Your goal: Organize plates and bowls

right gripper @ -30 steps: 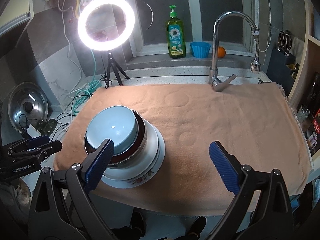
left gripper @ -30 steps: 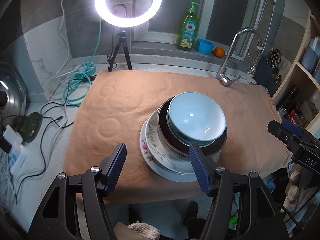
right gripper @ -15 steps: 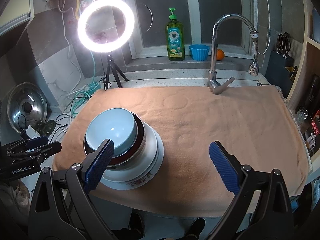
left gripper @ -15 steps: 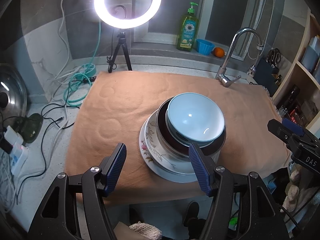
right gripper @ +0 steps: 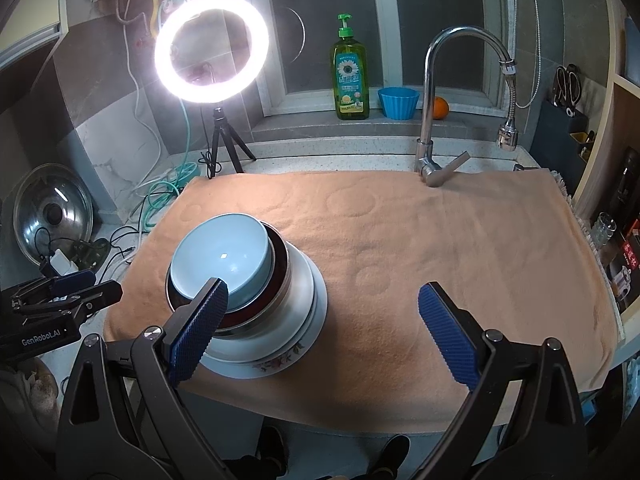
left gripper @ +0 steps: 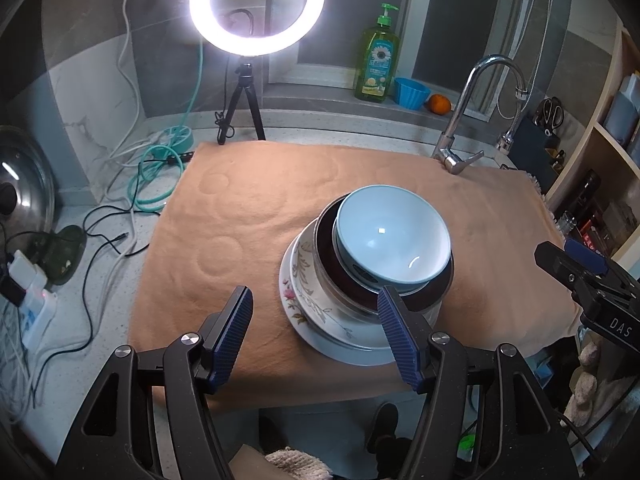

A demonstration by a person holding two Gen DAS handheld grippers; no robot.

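stack: a light blue bowl (left gripper: 394, 240) is sitting on top, nested in a dark red bowl (left gripper: 326, 252) with a shiny metal outside, which is resting in a white bowl (right gripper: 298, 292); a white plate (left gripper: 304, 308) with a flower pattern is lying underneath it all.
blue bowl: it is leaning a little inside the dark bowl, with a small bright glint showing on its inner wall.
place: the stack is sitting on the peach towel (left gripper: 248, 216) covering the tabletop, near the towel's front edge and toward its left side as the right wrist view is showing it.
left gripper (left gripper: 316, 336): its jaws are standing open with nothing between them; the stack is lying just beyond its right finger, not touching as far as i can tell.
right gripper (right gripper: 324, 332): its jaws are spreading wide and empty over bare towel, the stack lying behind its left finger.
left wrist view only: it is showing the plate's leaf and rose painting along the left rim and the dark bowl's inside.
right wrist view only: it is showing the white bowl's tall outer wall and the steel band of the dark bowl.
behind: a lit ring light (right gripper: 212, 48), a green soap bottle (right gripper: 351, 80) and a tap (right gripper: 432, 112) are standing at the back.
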